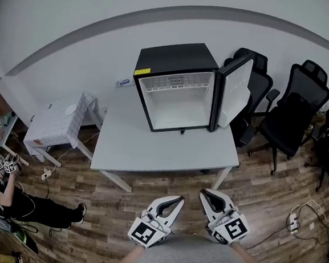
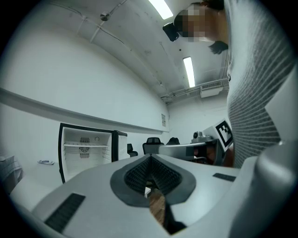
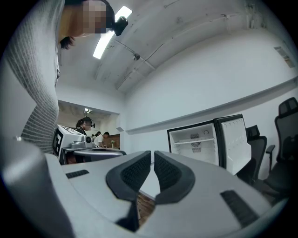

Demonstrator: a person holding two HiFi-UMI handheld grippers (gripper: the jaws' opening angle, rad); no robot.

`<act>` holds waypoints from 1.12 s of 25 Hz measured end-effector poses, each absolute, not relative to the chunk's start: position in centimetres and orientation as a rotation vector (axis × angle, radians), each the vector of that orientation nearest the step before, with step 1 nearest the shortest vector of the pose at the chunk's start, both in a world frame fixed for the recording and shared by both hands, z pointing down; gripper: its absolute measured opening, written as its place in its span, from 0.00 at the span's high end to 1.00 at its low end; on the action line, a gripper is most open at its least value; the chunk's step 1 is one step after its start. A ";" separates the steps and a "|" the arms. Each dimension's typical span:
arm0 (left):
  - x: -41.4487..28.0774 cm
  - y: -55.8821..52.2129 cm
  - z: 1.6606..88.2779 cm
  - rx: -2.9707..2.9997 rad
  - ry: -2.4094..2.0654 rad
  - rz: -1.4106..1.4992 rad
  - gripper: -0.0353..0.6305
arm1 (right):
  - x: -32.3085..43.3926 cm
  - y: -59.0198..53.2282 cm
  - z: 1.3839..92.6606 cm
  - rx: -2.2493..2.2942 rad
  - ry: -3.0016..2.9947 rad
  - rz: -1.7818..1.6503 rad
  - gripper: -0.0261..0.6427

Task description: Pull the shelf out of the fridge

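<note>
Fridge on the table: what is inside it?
One white shelf near the top and a vent on the back wall; nothing else shows. The fridge's black top hides its inner ceiling.

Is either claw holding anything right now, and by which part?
Nothing is held. The left claw and right claw are both shut and empty, well short of the fridge; its shelf sits inside.

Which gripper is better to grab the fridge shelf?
Probably left: the left gripper lines up with the shelf, while the right gripper lines up with the open door. Both are shut, far away.
</note>
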State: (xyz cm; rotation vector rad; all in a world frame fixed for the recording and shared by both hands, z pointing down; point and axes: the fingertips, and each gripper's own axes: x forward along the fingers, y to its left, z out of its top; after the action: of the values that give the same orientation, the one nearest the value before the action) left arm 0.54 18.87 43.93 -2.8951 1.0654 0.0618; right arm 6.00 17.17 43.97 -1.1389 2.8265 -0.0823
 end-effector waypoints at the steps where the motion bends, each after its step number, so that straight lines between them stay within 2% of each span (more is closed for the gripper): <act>1: 0.6 18.8 43.9 -2.896 1.063 0.060 0.93 | 6.0 17.1 44.1 -1.140 2.829 -0.086 0.94; 14: 0.9 18.1 44.4 -2.910 1.092 0.050 0.93 | 6.1 16.3 44.6 -1.134 2.847 -0.113 0.94; 28: 4.4 18.2 45.5 -2.900 1.105 0.050 0.93 | 9.6 16.0 45.9 -1.135 2.861 -0.120 0.94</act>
State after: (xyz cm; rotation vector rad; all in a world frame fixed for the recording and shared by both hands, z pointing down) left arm 4.40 18.19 45.48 -2.9005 1.1053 0.0503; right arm 9.57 15.98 45.93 -1.1346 2.8615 -0.1197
